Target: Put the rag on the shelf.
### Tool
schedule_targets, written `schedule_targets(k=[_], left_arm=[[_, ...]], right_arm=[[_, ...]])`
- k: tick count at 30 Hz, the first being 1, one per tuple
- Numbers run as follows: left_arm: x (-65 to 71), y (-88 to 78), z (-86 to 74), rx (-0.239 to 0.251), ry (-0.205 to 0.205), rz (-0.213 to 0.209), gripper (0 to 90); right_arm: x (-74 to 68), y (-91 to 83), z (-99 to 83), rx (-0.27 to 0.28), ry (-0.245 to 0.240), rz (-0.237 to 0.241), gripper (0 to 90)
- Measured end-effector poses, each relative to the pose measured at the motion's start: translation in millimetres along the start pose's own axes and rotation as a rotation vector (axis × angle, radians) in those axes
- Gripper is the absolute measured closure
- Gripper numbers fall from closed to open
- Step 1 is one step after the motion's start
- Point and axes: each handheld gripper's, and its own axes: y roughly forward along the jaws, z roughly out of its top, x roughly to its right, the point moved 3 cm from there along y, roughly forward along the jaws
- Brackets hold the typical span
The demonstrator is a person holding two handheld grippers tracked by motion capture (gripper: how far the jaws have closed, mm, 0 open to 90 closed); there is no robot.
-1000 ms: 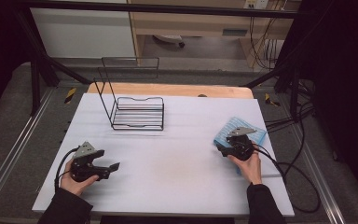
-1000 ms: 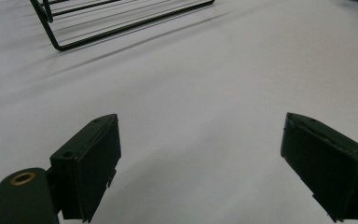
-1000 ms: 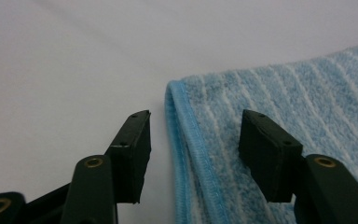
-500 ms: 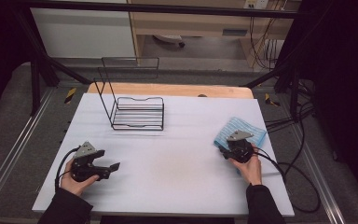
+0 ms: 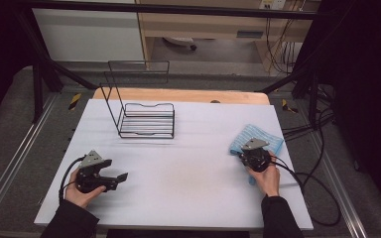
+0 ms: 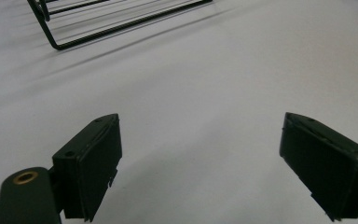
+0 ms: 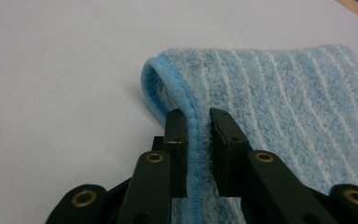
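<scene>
Overhead table (image 5: 188,188) view, two close claw-cams

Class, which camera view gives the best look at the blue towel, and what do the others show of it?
The right gripper view: the towel looms close, its stripes and hemmed edge sharp between the right gripper's jaws. The high view shows it small, partly covered by that gripper.

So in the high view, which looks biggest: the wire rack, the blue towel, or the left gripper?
1. wire rack, clearly the biggest.
2. blue towel and left gripper: these look about alike. The right gripper hides part of the towel, so I won't rank them.
</scene>
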Motion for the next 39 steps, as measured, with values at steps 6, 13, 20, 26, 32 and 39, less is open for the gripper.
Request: schedule_targets(k=[6, 13, 20, 26, 32, 39], left_arm=[[-0.1, 0.3, 0.1, -0.001, 0.001, 0.000, 13.3], [-0.5, 0.2, 0.1, 0.000, 0.000, 0.002, 13.3], [-0.6, -0.2, 0.1, -0.002, 0.003, 0.003, 13.3], [-0.1, -0.1, 0.1, -0.002, 0.004, 0.003, 13.3], [0.1, 0.2, -0.1, -0.006, 0.006, 0.004, 13.1], [0.4, 0.3, 0.0, -0.006, 0.007, 0.002, 12.9]], right_arm=[[1.8, -2.3, 1.6, 0.011, 0.042, 0.006, 82.2], [3.0, -12.6, 4.9, 0.040, 0.099, 0.044, 83.3], [-6.6, -18.9, 8.9, 0.046, 0.098, 0.103, 83.3], [-20.9, -22.0, 11.4, 0.040, 0.084, 0.155, 83.2], [-32.9, -25.7, 17.3, 0.060, 0.093, 0.204, 83.1], [-49.9, -26.8, 23.4, 0.064, 0.082, 0.251, 83.1]])
